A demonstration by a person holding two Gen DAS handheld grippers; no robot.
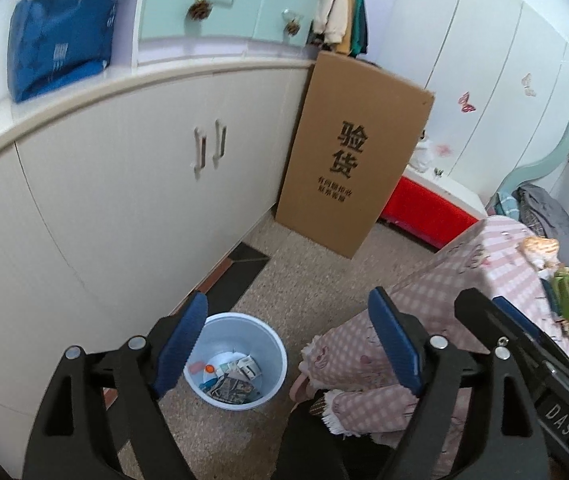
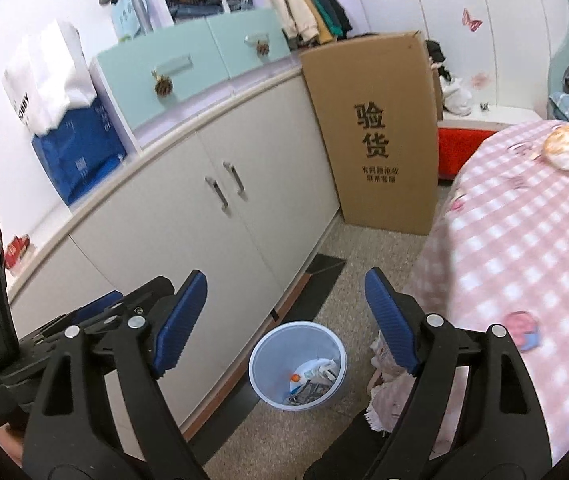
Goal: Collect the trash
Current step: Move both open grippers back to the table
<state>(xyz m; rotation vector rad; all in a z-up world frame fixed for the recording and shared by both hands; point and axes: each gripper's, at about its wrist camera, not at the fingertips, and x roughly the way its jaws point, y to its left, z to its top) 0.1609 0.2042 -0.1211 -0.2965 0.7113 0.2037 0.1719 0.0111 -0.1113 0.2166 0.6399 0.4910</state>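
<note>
Grippers, my left (image 1: 288, 344) and right (image 2: 286, 320), both wide and empty above the bin (image 1: 272, 344); I should approach table (image 2: 524, 220) litter slowly.

We read two large black characters, 验货, printed down the face of the tall cardboard box (image 1: 352, 152) leaning at the far end of the cabinets; the smaller lines beneath them stay too fine to make out. Near right, a label on the other gripper's black body (image 1: 560, 420) reads "DAS". The white bag (image 2: 44, 76) at far left shows letters we cannot read whole.
</note>
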